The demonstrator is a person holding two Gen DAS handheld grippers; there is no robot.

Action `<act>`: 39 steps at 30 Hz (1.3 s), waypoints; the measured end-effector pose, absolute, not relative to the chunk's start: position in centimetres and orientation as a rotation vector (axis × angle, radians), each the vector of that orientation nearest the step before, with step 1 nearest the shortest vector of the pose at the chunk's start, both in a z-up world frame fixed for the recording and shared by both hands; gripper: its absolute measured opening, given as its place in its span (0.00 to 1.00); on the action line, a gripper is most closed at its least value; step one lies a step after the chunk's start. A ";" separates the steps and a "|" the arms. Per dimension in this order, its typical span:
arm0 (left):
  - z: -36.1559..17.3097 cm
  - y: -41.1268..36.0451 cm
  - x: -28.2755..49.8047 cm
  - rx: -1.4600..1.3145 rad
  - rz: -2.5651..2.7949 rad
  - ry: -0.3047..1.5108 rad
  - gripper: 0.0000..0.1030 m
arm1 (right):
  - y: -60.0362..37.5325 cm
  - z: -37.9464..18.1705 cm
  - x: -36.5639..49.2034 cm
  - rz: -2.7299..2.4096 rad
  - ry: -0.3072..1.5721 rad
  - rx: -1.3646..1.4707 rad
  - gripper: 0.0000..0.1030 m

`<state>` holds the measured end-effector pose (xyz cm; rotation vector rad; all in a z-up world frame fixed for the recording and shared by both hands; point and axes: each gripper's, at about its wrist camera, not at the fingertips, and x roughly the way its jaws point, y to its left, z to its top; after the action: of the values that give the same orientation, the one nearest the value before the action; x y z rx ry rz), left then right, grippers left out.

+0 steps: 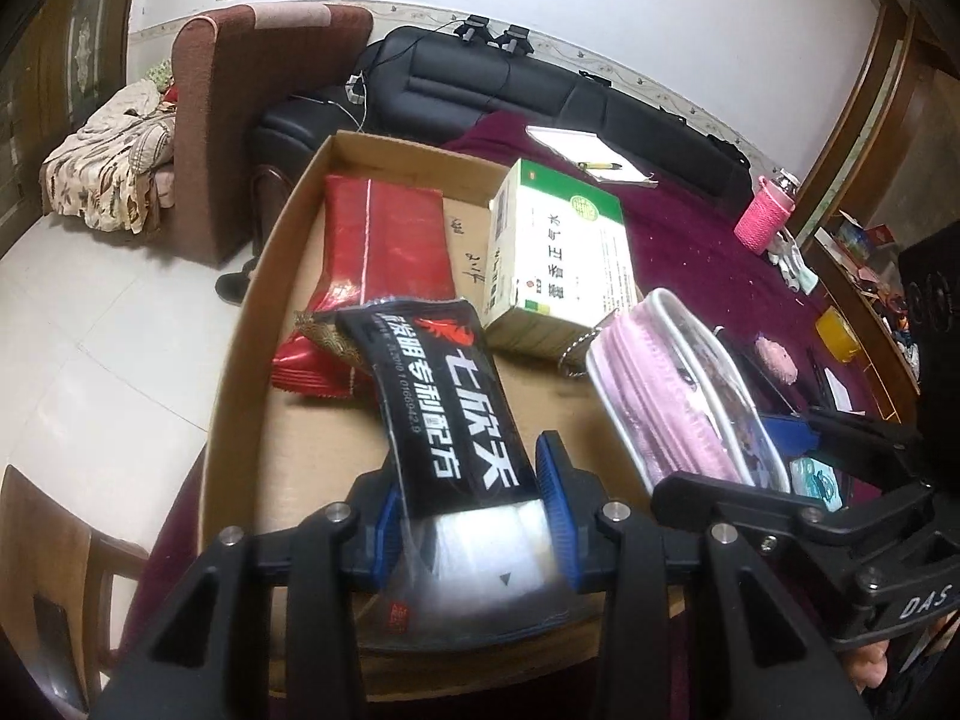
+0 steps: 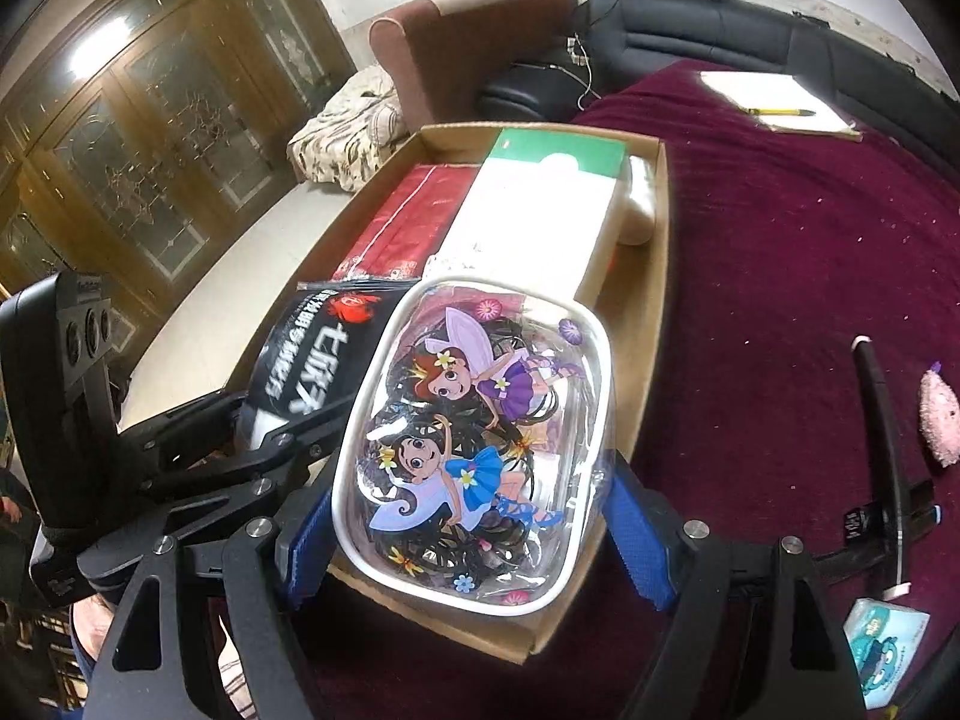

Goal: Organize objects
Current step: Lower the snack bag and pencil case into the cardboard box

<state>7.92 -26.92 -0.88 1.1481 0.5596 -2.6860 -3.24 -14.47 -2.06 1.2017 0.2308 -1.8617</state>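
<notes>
A shallow cardboard tray (image 1: 282, 252) lies on the maroon tablecloth. Inside it are a red packet (image 1: 384, 240) and a green-and-white box (image 1: 564, 252). My left gripper (image 1: 474, 480) is shut on a black packet with white characters (image 1: 456, 396), held just over the tray's near part. My right gripper (image 2: 474, 510) is shut on a clear pouch printed with cartoon fairies (image 2: 480, 408), above the tray (image 2: 654, 300) beside the black packet (image 2: 318, 354). The left wrist view has the pouch (image 1: 672, 384) on its right. The left gripper (image 2: 264, 420) appears at the left of the right wrist view.
On the tablecloth (image 2: 780, 270) lie a notebook with a pen (image 2: 780, 102), a pink plush (image 2: 942, 420), a black curved band (image 2: 882, 420) and a tissue pack (image 2: 882, 648). A pink bottle (image 1: 768, 216) stands far right. A black sofa (image 1: 540, 90) and a brown armchair (image 1: 240, 120) sit behind.
</notes>
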 end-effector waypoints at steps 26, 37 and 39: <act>0.0 -27.2 9.3 1.149 -2.698 0.518 0.47 | -14.7 -2.4 -3.2 -1.814 0.194 1.267 0.84; 0.1 -27.9 9.7 1.146 -2.693 0.541 0.48 | -14.5 -2.0 -2.8 -1.796 0.218 1.261 0.84; 0.1 -28.0 9.9 1.143 -2.692 0.544 0.48 | -14.6 -2.1 -2.6 -1.789 0.230 1.266 0.84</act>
<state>9.87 -28.04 0.13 1.1427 0.5437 -2.6919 -2.57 -14.64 -2.14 1.2656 0.2303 -1.7890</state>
